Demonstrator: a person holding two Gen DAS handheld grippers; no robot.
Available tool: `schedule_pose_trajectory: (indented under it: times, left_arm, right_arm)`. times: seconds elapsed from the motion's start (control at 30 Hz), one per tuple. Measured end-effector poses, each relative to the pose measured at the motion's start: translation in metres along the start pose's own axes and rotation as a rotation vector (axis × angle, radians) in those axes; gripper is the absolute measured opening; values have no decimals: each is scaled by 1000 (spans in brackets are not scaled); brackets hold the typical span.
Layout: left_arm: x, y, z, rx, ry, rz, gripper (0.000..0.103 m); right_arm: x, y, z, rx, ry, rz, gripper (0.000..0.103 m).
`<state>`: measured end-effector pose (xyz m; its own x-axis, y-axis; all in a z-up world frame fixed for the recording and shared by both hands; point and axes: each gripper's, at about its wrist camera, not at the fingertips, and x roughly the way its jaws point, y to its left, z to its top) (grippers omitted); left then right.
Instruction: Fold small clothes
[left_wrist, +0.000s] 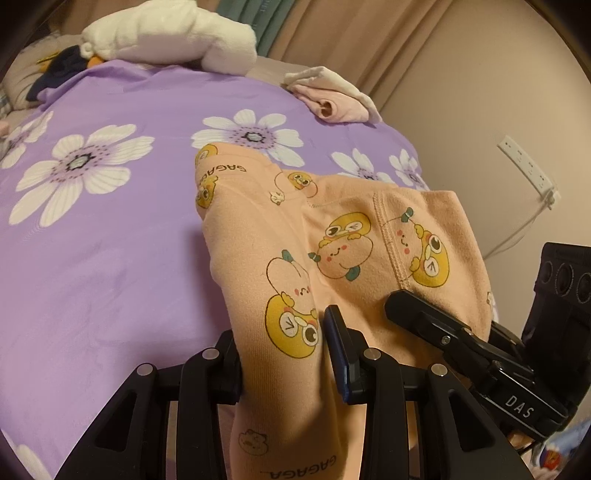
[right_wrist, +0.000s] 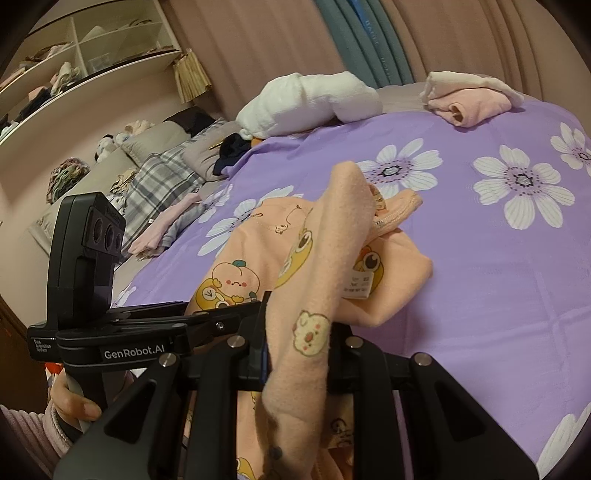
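Note:
A small peach garment (left_wrist: 351, 251) printed with yellow cartoon ducks and peaches lies partly on the purple flowered bedspread (left_wrist: 110, 258), its near edge lifted. My left gripper (left_wrist: 284, 354) is shut on a thick fold of it. Just to the right, my right gripper (left_wrist: 406, 306) reaches onto the same cloth. In the right wrist view the garment (right_wrist: 240, 280) rises in a bunched strip, showing its fleecy inside and a white label, and my right gripper (right_wrist: 299, 343) is shut on it. My left gripper (right_wrist: 221, 317) comes in from the left, held by a person's hand (right_wrist: 70, 402).
A white plush bundle (right_wrist: 314, 99) and a folded pink-and-white pile (right_wrist: 469, 96) lie at the bed's far edge. Pillows and plaid cloth (right_wrist: 162, 177) lie to the left below shelves (right_wrist: 92, 40). A power strip (left_wrist: 528, 166) hangs on the wall.

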<state>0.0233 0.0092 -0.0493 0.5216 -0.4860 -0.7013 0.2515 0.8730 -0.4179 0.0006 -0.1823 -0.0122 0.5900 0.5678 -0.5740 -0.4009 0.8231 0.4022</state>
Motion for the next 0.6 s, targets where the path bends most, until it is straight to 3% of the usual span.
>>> schedule_pose_trajectory:
  times: [0.6]
  left_arm:
    - [-19,41,-9,-95,-16,42,35]
  right_arm:
    - [37,33,4,-54,58,79,20]
